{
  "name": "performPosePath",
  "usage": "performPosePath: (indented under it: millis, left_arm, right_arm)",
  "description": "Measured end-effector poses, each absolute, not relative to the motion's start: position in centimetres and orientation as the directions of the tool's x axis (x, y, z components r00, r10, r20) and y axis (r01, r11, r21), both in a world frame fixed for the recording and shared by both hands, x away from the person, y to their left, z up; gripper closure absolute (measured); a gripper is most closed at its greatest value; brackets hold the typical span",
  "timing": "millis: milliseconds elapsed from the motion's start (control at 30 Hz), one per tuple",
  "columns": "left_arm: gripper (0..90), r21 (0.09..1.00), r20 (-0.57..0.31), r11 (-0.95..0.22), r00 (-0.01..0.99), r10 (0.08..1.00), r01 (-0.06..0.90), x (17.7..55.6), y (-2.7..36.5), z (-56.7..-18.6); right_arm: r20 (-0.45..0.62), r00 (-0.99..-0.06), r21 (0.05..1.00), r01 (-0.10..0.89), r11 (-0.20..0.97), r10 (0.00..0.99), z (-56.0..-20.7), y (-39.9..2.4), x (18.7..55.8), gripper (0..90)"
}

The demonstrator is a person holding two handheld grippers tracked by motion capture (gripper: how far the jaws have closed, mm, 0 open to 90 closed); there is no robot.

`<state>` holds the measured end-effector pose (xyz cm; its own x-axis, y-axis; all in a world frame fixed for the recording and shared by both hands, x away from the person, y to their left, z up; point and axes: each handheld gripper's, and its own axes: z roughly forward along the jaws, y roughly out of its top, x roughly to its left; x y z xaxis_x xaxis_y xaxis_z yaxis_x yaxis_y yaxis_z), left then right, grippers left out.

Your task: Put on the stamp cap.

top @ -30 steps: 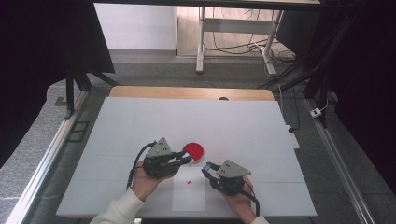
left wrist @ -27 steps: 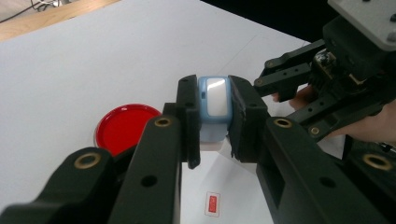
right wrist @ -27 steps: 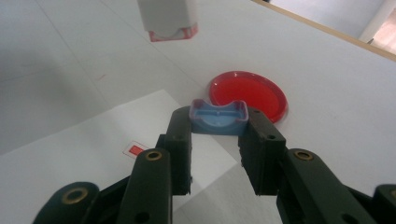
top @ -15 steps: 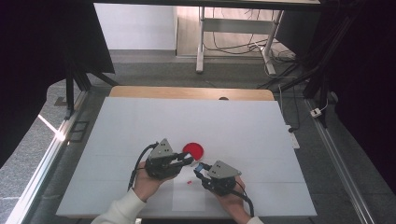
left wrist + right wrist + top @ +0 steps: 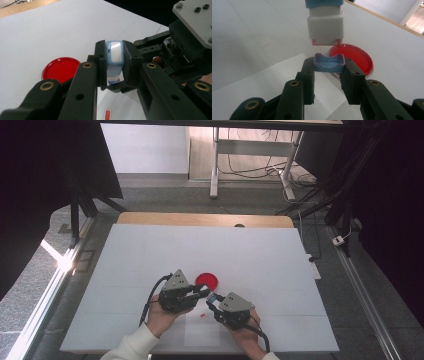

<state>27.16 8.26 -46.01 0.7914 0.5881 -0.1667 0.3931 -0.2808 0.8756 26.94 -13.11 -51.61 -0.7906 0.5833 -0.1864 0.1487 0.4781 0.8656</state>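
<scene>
My left gripper (image 5: 115, 62) is shut on a small light-blue holder with a white face (image 5: 115, 51), held above the white table (image 5: 260, 255). In the right gripper view the same piece hangs from the top as a white block under a blue collar (image 5: 325, 25), with a red edge at its underside. Just below it, my right gripper (image 5: 328, 68) is shut on a light-blue cap (image 5: 328, 63), a small gap apart from the block. In the high view the left gripper (image 5: 204, 293) and right gripper (image 5: 213, 300) meet tip to tip near the table's front.
A round red dish (image 5: 206, 280) lies flat on the table just behind the two grippers, and is also in view as the red dish (image 5: 352, 58). A white paper sheet (image 5: 202, 334) lies under them, with a tiny red label (image 5: 202, 315) beside it. The table's wooden far edge (image 5: 200, 219) is well away.
The right gripper has shifted a little to the left, closer to the left gripper's tips. The left gripper has stayed put.
</scene>
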Motion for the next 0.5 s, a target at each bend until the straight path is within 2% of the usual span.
performPosePath:
  millis: [500]
  left_arm:
    - [75.3, 0.872, -0.183, -0.272, 0.787, 0.59, 0.407, 27.31, 7.88, -46.55]
  right_arm:
    - [-0.189, -0.775, 0.88, 0.139, 0.454, 0.603, -51.49, -12.9, 26.75, 64.7]
